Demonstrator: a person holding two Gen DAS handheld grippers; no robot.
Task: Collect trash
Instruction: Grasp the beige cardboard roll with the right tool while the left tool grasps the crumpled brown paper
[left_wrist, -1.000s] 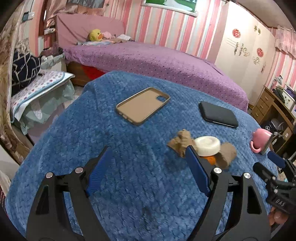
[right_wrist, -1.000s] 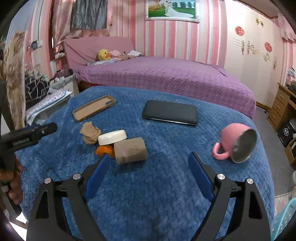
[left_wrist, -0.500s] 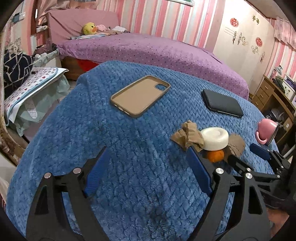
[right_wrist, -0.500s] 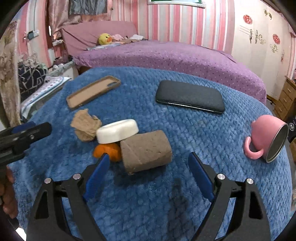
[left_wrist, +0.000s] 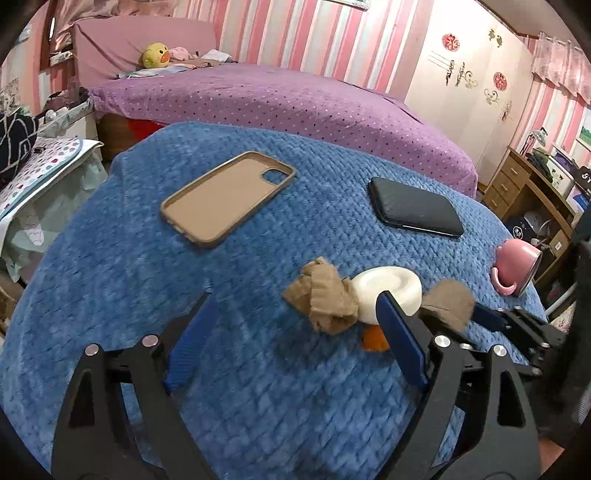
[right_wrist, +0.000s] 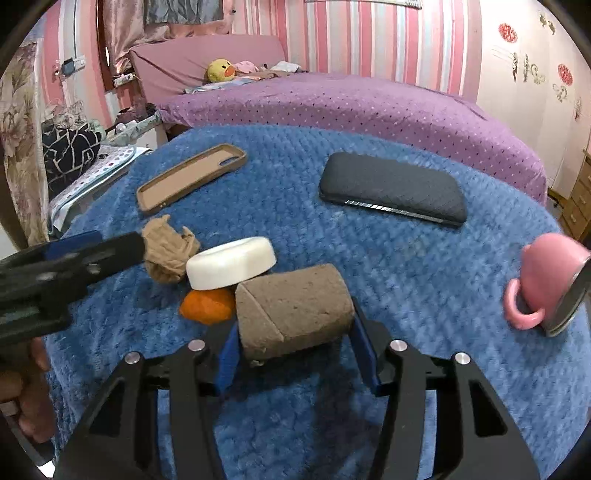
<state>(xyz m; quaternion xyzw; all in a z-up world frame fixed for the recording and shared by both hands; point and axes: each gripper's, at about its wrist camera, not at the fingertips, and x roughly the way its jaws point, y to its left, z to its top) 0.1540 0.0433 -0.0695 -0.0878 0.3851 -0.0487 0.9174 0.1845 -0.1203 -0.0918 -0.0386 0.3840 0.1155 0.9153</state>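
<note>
A: Cardboard first: in the right wrist view we see the brown cardboard tube (right_wrist: 295, 310), flattened at one end, lying low in the middle of the frame on the blue knitted blanket (right_wrist: 406, 266) that covers the desk. The right gripper (right_wrist: 293, 350) has its blue fingers (right_wrist: 226, 354) closed in on the tube, one against each side.

B: We agree. Just left of the tube sits the orange peel scrap (right_wrist: 208, 305), and the white oval soap-like block (right_wrist: 231, 267) rests partly on top of it and touches the tube's upper edge. Further left we see the crumpled tan paper wad (right_wrist: 168, 254).

A: In the left wrist view the left gripper (left_wrist: 291, 343) hovers at the bottom of the frame, fingers (left_wrist: 190, 343) spread wide and holding nothing. The wad (left_wrist: 325, 299) lies just beyond its right finger.

B: Toward the top of that frame we find the tan phone case (left_wrist: 227, 199) left of centre and the black phone (left_wrist: 415, 212) to the right. The pink mug (left_wrist: 515, 267) lies on its side at the right edge.

A: Behind the desk stands the purple bed (left_wrist: 280, 99).
</note>
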